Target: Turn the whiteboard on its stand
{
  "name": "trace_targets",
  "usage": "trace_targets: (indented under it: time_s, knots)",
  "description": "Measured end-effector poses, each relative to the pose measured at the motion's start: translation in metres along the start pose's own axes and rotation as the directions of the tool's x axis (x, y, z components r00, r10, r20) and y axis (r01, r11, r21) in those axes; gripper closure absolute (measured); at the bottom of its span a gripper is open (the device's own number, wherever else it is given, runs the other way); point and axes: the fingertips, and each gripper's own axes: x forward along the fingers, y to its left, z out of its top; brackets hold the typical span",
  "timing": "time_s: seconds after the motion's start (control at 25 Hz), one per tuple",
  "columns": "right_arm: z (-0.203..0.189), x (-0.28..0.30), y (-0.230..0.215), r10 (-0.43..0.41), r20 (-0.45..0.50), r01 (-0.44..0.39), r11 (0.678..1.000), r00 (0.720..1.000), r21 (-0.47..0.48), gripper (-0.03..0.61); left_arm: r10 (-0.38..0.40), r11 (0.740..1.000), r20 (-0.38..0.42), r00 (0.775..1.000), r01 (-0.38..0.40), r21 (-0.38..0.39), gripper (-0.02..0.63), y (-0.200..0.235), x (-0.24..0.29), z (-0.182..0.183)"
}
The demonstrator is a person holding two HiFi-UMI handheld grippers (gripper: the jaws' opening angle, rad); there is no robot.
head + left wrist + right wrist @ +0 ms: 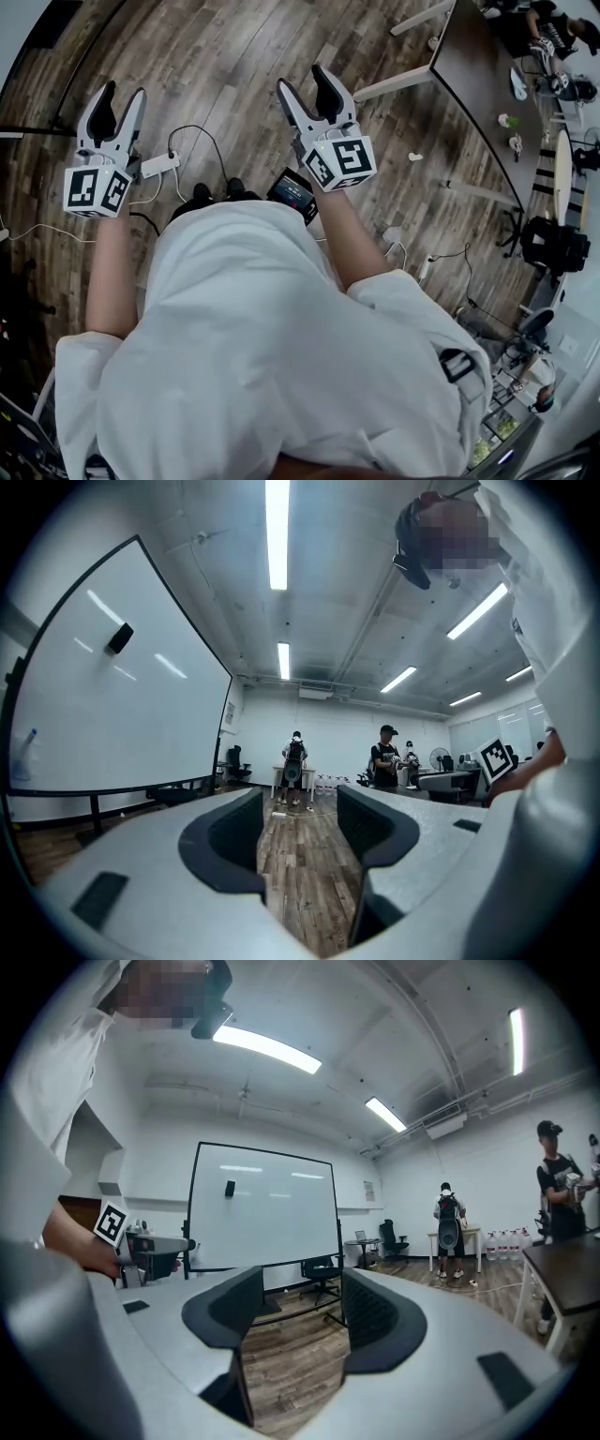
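The whiteboard (pixel 262 1208) stands on its black wheeled stand some way ahead in the right gripper view, a black eraser (pixel 230 1188) stuck near its top. The left gripper view has the whiteboard (pixel 112 705) large at the left, seen at a slant. The head view does not include it. My left gripper (pixel 117 98) and right gripper (pixel 309 89) are held out over the wooden floor, apart from the board. Both are open, with only floor between the jaws (pixel 300 827) (pixel 300 1312).
An office chair (pixel 321 1274) stands by the board's stand. A dark table (pixel 478 75) is at the right. A power strip (pixel 159 166) and cables lie on the floor near my feet. Several people stand by a far table (pixel 295 771).
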Motion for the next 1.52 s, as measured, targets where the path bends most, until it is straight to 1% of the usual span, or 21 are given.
trace_targets:
  time_s: [0.12, 0.36, 0.56, 0.8, 1.0, 1.16, 1.24, 1.36, 1.52]
  knots:
    - [0.005, -0.005, -0.006, 0.003, 0.001, -0.003, 1.000, 1.000, -0.029, 0.318, 0.004, 1.000, 0.006, 1.000, -0.004, 0.008, 0.383, -0.012, 0.004, 0.003]
    - [0.003, -0.011, -0.014, 0.019, 0.012, -0.018, 0.999, 1.000, -0.040, 0.321, 0.010, 1.000, 0.001, 1.000, -0.010, 0.015, 0.383, -0.033, 0.004, -0.006]
    - [-0.009, -0.021, -0.030, 0.005, 0.007, -0.005, 1.000, 1.000, -0.014, 0.328, 0.023, 1.000, -0.002, 1.000, -0.023, 0.002, 0.383, -0.039, 0.009, -0.014]
    - [-0.021, -0.023, -0.043, -0.011, -0.020, 0.012, 1.000, 1.000, 0.015, 0.341, 0.016, 1.000, -0.012, 1.000, -0.016, -0.016, 0.383, -0.041, 0.017, -0.018]
    - [-0.025, 0.000, -0.056, -0.011, -0.022, 0.012, 1.000, 1.000, 0.014, 0.342, 0.002, 0.999, -0.009, 1.000, -0.002, -0.032, 0.383, -0.029, 0.047, -0.026]
    - [-0.024, 0.024, -0.078, -0.035, -0.028, 0.035, 0.999, 0.999, -0.007, 0.342, -0.022, 0.999, -0.007, 1.000, 0.021, -0.040, 0.383, -0.015, 0.081, -0.031]
    - [-0.021, 0.045, -0.093, -0.050, -0.033, 0.050, 0.999, 0.998, -0.005, 0.342, -0.027, 0.998, -0.001, 1.000, 0.027, -0.063, 0.383, 0.001, 0.104, -0.032]
    - [-0.015, 0.082, -0.110, -0.044, -0.039, 0.043, 0.999, 0.998, -0.011, 0.342, -0.023, 0.995, 0.017, 1.000, 0.024, -0.102, 0.383, 0.028, 0.141, -0.032]
    - [-0.004, 0.132, -0.137, -0.050, -0.038, 0.049, 0.999, 0.998, -0.021, 0.345, -0.029, 0.993, 0.028, 0.999, 0.032, -0.115, 0.383, 0.057, 0.190, -0.028]
